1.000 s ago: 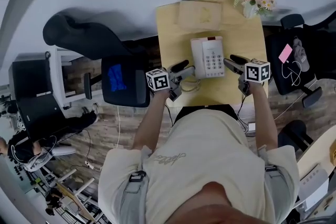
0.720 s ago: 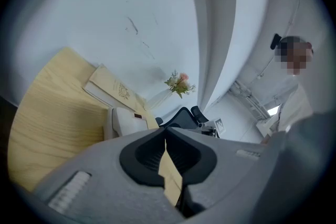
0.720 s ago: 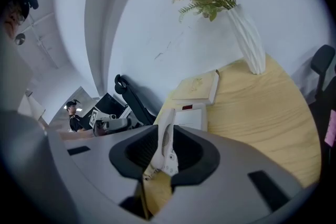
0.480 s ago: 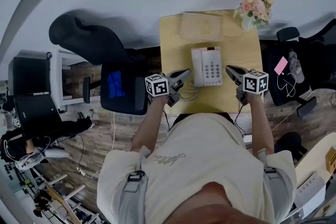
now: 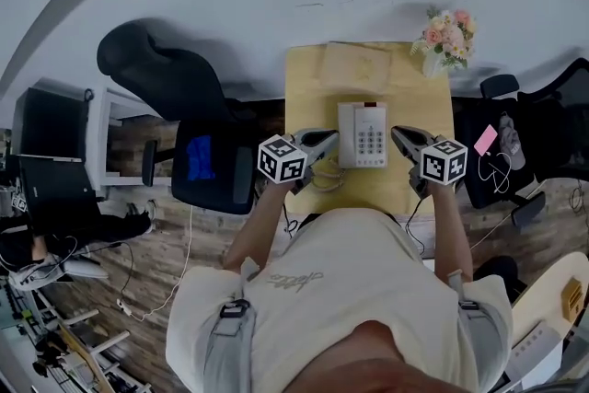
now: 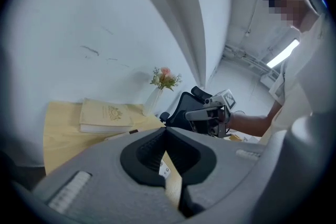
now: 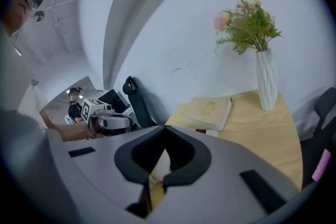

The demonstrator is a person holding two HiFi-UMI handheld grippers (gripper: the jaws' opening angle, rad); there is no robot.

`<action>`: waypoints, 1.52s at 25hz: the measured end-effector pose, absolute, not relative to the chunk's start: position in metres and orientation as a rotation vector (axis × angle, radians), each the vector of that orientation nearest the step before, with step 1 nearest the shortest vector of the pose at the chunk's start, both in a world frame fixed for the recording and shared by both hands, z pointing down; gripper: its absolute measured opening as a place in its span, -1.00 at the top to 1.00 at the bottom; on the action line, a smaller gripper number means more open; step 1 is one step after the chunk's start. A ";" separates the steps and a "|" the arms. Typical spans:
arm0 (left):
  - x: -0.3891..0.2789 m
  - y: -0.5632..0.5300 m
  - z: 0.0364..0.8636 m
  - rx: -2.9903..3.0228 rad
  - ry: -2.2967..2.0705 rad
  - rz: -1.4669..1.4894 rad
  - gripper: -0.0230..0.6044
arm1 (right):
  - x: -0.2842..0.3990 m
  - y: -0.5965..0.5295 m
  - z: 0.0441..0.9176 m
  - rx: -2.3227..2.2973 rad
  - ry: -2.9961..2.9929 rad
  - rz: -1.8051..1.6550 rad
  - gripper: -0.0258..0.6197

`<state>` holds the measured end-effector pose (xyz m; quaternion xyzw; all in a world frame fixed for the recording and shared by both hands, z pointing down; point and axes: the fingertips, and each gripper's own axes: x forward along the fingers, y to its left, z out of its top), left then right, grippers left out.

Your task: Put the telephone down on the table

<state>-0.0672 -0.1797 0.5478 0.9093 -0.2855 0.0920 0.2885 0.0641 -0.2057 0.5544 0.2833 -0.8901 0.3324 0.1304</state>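
Observation:
A light grey telephone (image 5: 363, 133) with a keypad lies flat on the yellow table (image 5: 428, 106), its handset on the cradle and its coiled cord (image 5: 322, 177) trailing toward the front edge. My left gripper (image 5: 331, 139) hangs just left of the phone, apart from it, jaws shut with nothing between them. My right gripper (image 5: 397, 134) is just right of the phone, also shut and empty. In the left gripper view the shut jaws (image 6: 165, 131) point across the table toward the right gripper (image 6: 212, 109). The right gripper view has its shut jaws (image 7: 165, 131) facing the left gripper (image 7: 107, 119).
A cream book (image 5: 357, 64) lies at the back of the table, and a white vase of flowers (image 5: 447, 30) stands at the back right corner. A black office chair (image 5: 156, 69) and a blue-seated chair (image 5: 207, 154) stand left; another black chair (image 5: 492, 147) stands right.
Both grippers' jaws stood open a second ago and are shut now. Both grippers have risen beside the telephone, which has stayed on the table.

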 end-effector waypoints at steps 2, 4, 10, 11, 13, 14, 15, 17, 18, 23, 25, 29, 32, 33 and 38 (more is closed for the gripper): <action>-0.067 -0.181 0.533 2.455 -0.765 0.253 0.88 | 0.060 -0.207 0.541 0.829 -2.591 0.886 0.92; -0.067 -0.184 0.520 2.486 -0.783 0.273 0.88 | 0.057 -0.209 0.528 0.848 -2.583 0.801 0.92; -0.073 -0.196 0.498 2.555 -0.904 0.336 0.88 | 0.051 -0.221 0.482 0.949 -2.612 0.610 0.92; -0.075 -0.199 0.493 2.559 -0.934 0.331 0.88 | 0.051 -0.223 0.476 0.972 -2.612 0.582 0.92; -0.077 -0.204 0.479 2.577 -0.993 0.322 0.88 | 0.050 -0.226 0.462 1.000 -2.621 0.531 0.92; -0.077 -0.205 0.472 2.591 -1.015 0.319 0.88 | 0.049 -0.227 0.454 1.006 -2.631 0.510 0.92; -0.077 -0.206 0.464 2.605 -1.028 0.315 0.88 | 0.048 -0.227 0.446 1.011 -2.642 0.488 0.92; -0.075 -0.207 0.449 2.634 -1.030 0.302 0.88 | 0.045 -0.229 0.432 1.025 -2.657 0.440 0.92; -0.074 -0.208 0.441 2.649 -1.027 0.294 0.88 | 0.044 -0.230 0.426 1.034 -2.663 0.417 0.92; -0.070 -0.209 0.405 2.717 -1.045 0.261 0.88 | 0.038 -0.229 0.394 1.089 -2.710 0.326 0.92; -0.070 -0.213 0.390 2.744 -1.059 0.249 0.88 | 0.035 -0.231 0.379 1.111 -2.724 0.277 0.92; -0.067 -0.220 0.364 2.798 -1.052 0.219 0.88 | 0.030 -0.235 0.357 1.120 -2.734 0.190 0.92; -0.067 -0.224 0.347 2.820 -1.067 0.193 0.88 | 0.028 -0.234 0.344 1.120 -2.750 0.152 0.92; -0.067 -0.225 0.342 2.828 -1.075 0.187 0.88 | 0.028 -0.234 0.339 1.122 -2.755 0.138 0.92; -0.066 -0.227 0.317 2.864 -1.099 0.159 0.88 | 0.028 -0.236 0.316 1.135 -2.787 0.077 0.92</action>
